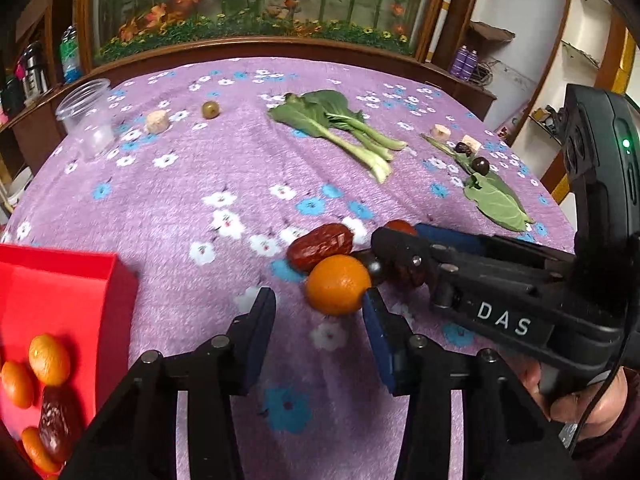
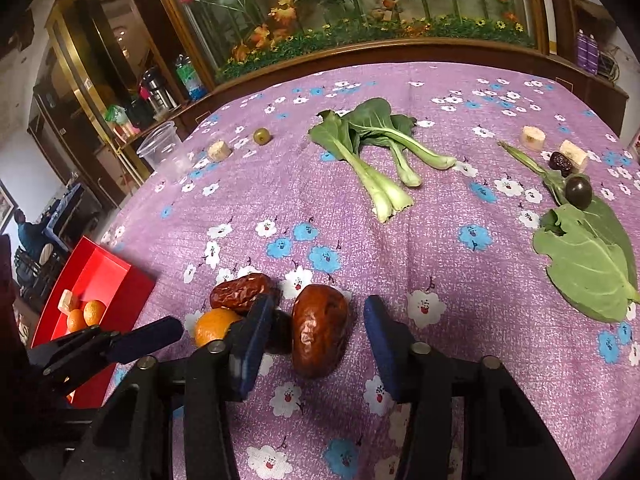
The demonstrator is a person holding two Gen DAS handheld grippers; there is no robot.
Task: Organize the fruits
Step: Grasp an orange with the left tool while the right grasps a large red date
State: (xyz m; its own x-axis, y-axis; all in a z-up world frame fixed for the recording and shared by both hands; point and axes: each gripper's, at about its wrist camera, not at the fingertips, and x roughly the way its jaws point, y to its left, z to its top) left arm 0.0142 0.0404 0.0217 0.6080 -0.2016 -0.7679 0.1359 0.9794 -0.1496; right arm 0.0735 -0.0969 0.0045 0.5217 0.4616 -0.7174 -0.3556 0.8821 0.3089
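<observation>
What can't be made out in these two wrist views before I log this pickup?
- Small dark fruit, right wrist view: mostly behind the right gripper's left finger; kind unclear.
- Red tray, left wrist view: cut by the frame edge and the left gripper's body; full contents unknown.
- Pale cube in the tray, right wrist view: too small to identify.
- Right gripper's date, left wrist view: nearly hidden behind its fingers.

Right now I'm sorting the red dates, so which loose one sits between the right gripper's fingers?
The smooth, glossy date standing lengthwise between the right gripper fingers. The wrinkled date lies outside them, behind the orange.
</observation>
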